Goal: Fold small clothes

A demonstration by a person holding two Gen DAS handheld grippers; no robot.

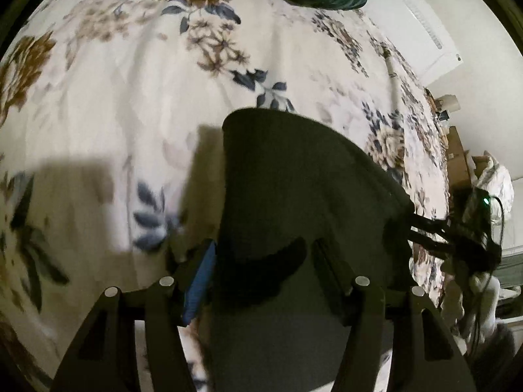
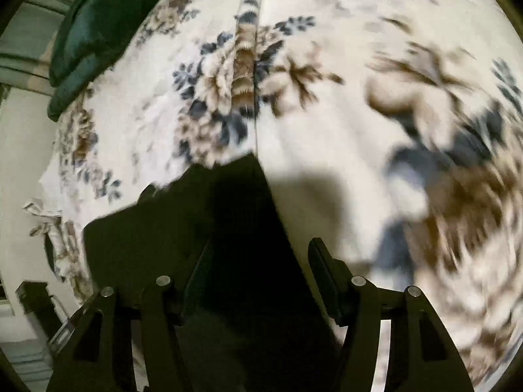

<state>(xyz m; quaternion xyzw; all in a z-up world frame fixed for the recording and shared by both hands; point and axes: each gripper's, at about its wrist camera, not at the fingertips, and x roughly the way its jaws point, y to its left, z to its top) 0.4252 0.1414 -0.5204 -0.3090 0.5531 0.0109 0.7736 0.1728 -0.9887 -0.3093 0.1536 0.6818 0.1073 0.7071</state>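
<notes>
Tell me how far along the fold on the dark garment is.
Done: the dark garment lies on the floral bedspread with a straight edge, seemingly already folded over. In hand: nothing gripped; the left gripper and right gripper stand open over it. Left: any further fold; a green item waits beyond.

Both of my wrist feeds are bright on the white floral bedspread (image 1: pixel 130 98), lit from above and somewhat washed out at the centre. The dark grey folded garment (image 1: pixel 294 179) reads nearly black, its detail lost, and throws a soft-edged shadow to its left in the left view. In the right view the garment (image 2: pixel 196 222) sits in deep shade, with a grey shadow beside it. Motion blur smears the print on the right there. Fisheye bending curves everything, and the corners are black. A small green light (image 1: pixel 486 200) glows at the left view's right edge.
</notes>
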